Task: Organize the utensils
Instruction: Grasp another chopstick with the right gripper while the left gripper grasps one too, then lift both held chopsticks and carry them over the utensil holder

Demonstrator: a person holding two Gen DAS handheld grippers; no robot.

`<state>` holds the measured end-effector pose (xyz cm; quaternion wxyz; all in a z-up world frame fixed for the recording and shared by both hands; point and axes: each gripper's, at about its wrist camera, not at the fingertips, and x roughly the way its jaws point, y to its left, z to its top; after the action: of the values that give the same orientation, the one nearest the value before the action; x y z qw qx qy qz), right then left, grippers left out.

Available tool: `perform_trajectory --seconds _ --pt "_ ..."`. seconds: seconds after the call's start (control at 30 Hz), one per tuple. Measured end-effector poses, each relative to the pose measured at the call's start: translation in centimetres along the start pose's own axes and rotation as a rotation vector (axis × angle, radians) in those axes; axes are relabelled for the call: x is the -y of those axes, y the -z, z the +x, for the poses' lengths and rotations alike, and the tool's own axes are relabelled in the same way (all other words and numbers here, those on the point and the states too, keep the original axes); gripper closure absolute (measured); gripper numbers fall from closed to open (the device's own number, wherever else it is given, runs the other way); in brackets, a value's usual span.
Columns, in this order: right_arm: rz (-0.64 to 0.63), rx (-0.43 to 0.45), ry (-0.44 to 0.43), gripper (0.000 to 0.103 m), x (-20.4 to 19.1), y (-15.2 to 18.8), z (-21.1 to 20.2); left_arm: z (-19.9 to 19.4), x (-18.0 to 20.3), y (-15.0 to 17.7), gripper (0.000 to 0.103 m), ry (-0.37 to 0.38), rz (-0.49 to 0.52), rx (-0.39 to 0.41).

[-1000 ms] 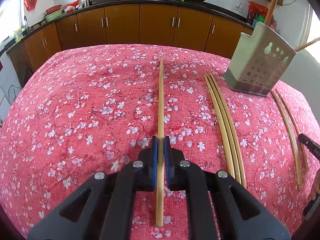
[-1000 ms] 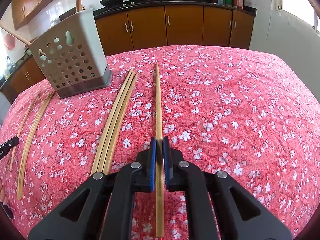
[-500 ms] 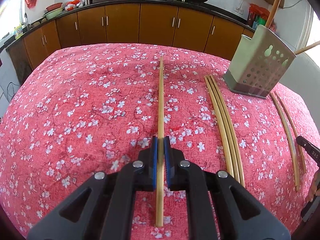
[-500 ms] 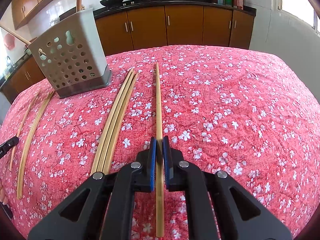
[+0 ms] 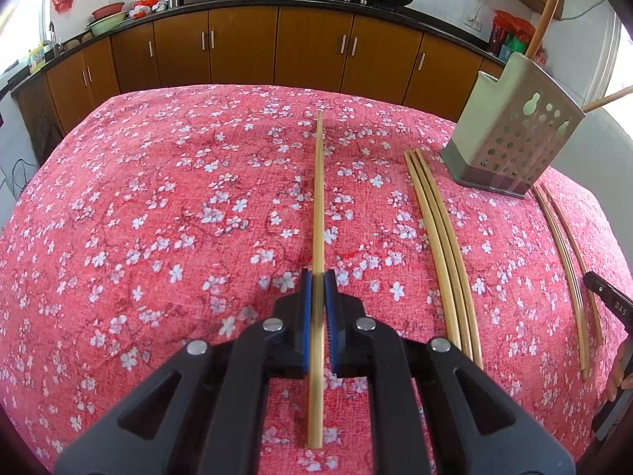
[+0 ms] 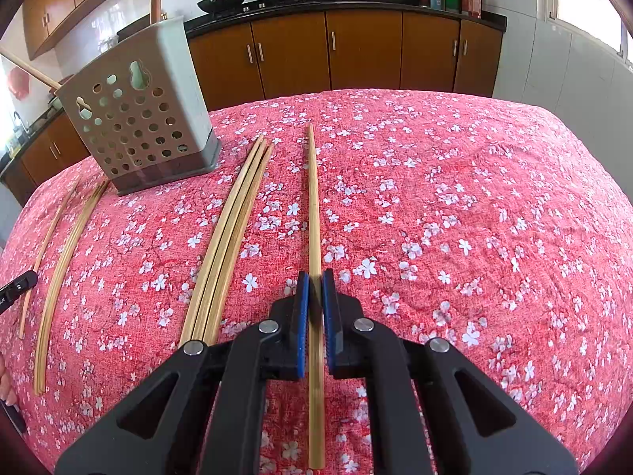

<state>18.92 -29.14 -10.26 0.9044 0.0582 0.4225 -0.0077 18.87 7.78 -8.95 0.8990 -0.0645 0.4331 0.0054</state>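
Gripping one bamboo chopstick each, both grippers have their blue-padded jaws clamped together on the stick. The left gripper (image 5: 317, 277) holds a chopstick (image 5: 319, 182) that runs straight away from the camera over a surface covered in red cloth with white blossoms (image 5: 158, 217). The right gripper (image 6: 312, 275) holds another chopstick (image 6: 313, 198) the same way. Between the two lie three loose chopsticks (image 6: 233, 221) side by side, and beyond them stands a perforated utensil holder (image 6: 138, 118), tilted by the lens, with wooden handles poking out; its inside is hidden. More chopsticks (image 5: 565, 261) lie on the holder's other side. Only a sliver of the opposite gripper and some fingers show at each frame's edge. Brown cabinets (image 5: 308, 47) fill the background.
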Motion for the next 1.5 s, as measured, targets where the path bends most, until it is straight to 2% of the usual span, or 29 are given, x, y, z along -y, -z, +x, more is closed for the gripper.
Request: perform_trajectory --seconds 0.97,1.2,1.37,1.43,1.5 --pt "0.001 0.001 -0.002 0.095 -0.1 0.2 -0.1 -0.1 -0.1 -0.1 0.092 0.011 -0.007 -0.001" --pt "-0.009 -0.003 -0.017 0.095 0.0 2.0 -1.5 -1.6 0.9 1.7 0.092 -0.028 0.074 -0.008" --pt "-0.016 -0.006 -0.006 0.095 -0.3 1.7 -1.7 -2.0 1.5 1.8 0.095 -0.054 0.108 -0.007" --pt "-0.006 0.028 -0.013 0.095 -0.2 1.4 -3.0 -3.7 1.7 1.1 0.095 -0.044 0.113 0.035" --pt "-0.004 0.108 -0.014 0.095 -0.3 0.3 -5.3 -5.6 1.8 0.2 0.095 -0.035 0.121 0.089"
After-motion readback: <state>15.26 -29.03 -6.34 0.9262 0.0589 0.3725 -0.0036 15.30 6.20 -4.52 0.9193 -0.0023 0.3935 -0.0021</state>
